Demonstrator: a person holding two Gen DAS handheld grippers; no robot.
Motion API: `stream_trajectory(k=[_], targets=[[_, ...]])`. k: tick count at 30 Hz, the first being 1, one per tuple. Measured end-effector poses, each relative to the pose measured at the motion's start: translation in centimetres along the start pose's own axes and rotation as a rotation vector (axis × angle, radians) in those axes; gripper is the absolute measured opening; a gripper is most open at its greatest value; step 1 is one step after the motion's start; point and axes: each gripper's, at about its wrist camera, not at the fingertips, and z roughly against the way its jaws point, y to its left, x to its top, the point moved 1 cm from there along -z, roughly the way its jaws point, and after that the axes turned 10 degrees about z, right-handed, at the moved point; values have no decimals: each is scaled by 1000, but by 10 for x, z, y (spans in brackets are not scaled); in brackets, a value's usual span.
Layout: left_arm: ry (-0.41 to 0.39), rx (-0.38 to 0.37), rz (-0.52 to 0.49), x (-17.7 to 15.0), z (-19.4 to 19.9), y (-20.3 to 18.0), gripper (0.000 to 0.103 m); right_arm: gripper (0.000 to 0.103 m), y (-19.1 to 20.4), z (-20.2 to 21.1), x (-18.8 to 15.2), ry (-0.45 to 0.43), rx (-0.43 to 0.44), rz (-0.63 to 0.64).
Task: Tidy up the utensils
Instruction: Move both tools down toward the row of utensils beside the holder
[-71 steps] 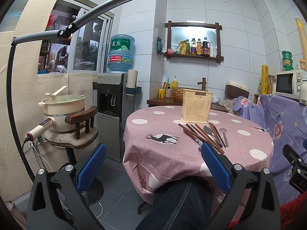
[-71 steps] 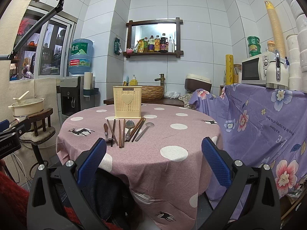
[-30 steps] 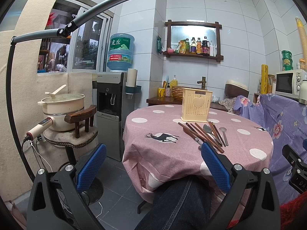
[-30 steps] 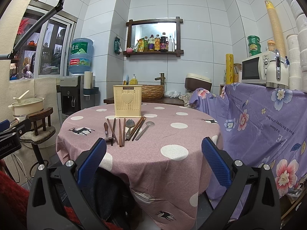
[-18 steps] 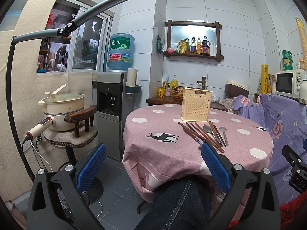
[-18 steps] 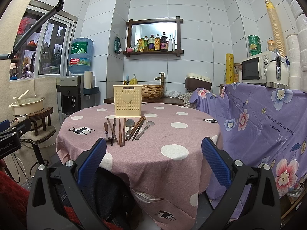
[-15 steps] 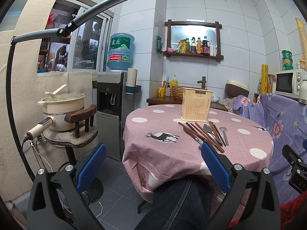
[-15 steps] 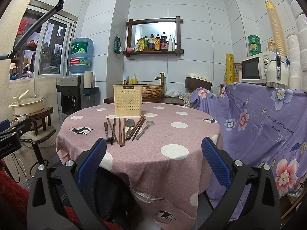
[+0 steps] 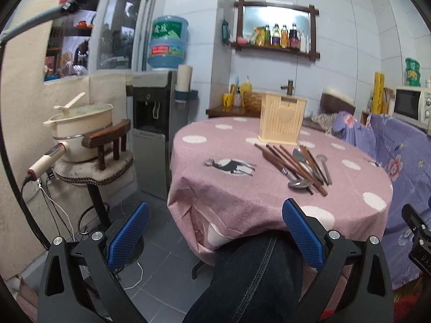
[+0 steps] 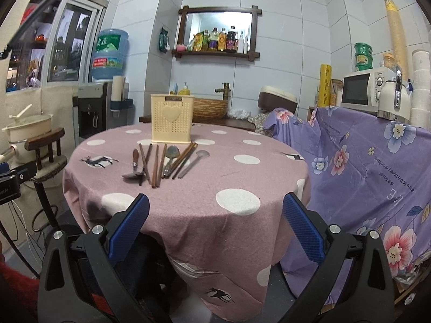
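Utensils point(image 10: 161, 161) lie loose in a fanned row at the centre of the right wrist view, on the pink dotted counter point(image 10: 237, 199), handles mostly toward me, which should suit a lengthwise pinch; just behind them, upper centre, stands the cream holder point(image 10: 172, 118), upright and apparently where they belong; my right claw point(image 10: 215, 223) hangs wide and empty at the lower frame; my left claw point(image 9: 215, 228) is equally wide, low over a knee, well short of the spoons.
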Motion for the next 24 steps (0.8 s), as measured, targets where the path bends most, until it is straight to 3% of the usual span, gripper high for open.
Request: stream_trajectory(k=[5,13,15,20,24], targets=[[131,-16,-1,15,-45,-2,98,98,-13,-37,5,68,21,-4],[294,-47,3,60,-121,-17,84,98,-28,-114,39,188,92,-62],[318,-58,-15,70,-136,-28,84,98,-28,-137,50,227,106,-75],[379,-3,-158,83,-177,-63,84,90,-23,-201,80,311,136,-66],[456,-20,-156,83,-203,-78,84,86,-21,-238,92,375,171,-90]])
